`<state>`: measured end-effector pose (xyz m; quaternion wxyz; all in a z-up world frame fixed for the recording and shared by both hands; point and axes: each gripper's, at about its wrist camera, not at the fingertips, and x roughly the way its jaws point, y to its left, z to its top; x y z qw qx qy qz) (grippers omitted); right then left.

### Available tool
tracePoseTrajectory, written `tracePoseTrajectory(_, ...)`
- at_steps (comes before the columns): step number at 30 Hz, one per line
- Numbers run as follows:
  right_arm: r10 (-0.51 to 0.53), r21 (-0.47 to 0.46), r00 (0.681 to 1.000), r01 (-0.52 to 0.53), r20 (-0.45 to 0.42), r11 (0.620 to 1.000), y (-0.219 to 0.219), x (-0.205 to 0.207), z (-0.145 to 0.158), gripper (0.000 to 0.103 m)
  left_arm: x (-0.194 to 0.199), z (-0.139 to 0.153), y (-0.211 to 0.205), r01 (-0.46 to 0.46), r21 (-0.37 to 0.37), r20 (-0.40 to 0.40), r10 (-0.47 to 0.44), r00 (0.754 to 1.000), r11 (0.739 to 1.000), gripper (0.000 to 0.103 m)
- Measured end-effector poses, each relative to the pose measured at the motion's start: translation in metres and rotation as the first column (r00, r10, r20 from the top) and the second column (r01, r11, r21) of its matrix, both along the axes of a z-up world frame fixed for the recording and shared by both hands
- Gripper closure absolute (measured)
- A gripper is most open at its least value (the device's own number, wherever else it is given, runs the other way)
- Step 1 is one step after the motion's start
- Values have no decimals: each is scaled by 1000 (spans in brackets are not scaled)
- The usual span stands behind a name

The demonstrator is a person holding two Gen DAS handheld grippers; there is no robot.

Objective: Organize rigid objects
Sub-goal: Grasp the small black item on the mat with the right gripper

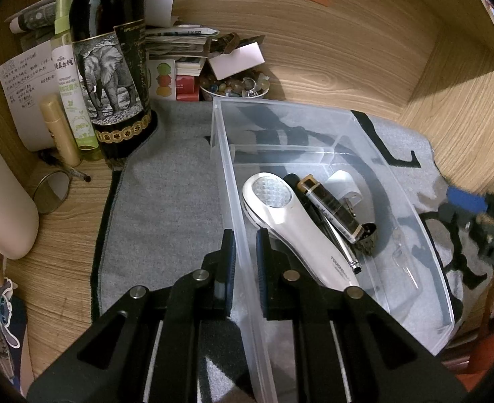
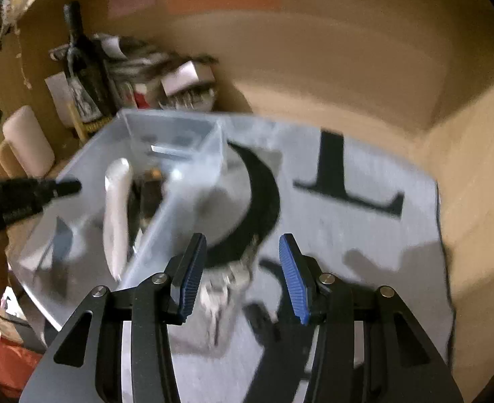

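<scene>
Left gripper clamps the near-left wall of a clear plastic bin, one pad outside the wall, one inside, jaws nearly shut on it. Right gripper hangs w/ jaws partly apart & nothing between the pads; view is blurred, and a small pale item lies on the cloth below the jaws, too smeared to identify.

Bin sits on a grey cloth w/ large black letters, spread over a wood desk. Inside the bin, toward its near end: a white handheld device lying lengthwise, a dark lighter beside it, a pen, a white plug & a small dark piece by the lighter's end. Bin's far end has a clear divider.

At the desk's far-left corner, off the cloth: a dark wine bottle w/ elephant label, a green spray bottle, a cream tube, handwritten notes. Behind the bin, along the back edge, a bowl of stones & stacked cards. A round mirror lies near the left edge.
</scene>
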<state>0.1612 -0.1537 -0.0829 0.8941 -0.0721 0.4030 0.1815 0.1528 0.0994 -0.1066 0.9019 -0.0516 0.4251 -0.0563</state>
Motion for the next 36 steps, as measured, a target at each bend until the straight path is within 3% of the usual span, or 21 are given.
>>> tracePoseTrajectory(13, -54, -39, 981, 47, -186, 998, -23, -6, -59, 61, 0, 1, 0, -3, 2, 1, 3, 1000, 1000, 92)
tracePoseTrajectory(16, -57, -25, 983, 53, -173, 998, -25, -6, -60, 65, 1, 1, 0, -3, 3, 1, 3, 1000, 1000, 92)
tracePoseTrajectory(18, -62, -36, 985, 57, -162, 998, -25, -6, -60, 78, 1, 1, 0, -2, 3, 1, 2, 1000, 1000, 92)
tracePoseTrajectory(28, -61, -10, 994, 61, -94, 998, -24, -4, -38, 78, 1, 1, 0, -2, 2, 1, 2, 1000, 1000, 92)
tracePoseTrajectory(36, -12, 17, 999, 11, 47, 1000, -6, 1, 5, 78, 1, 1, 0, -3, 2, 1, 3, 1000, 1000, 92)
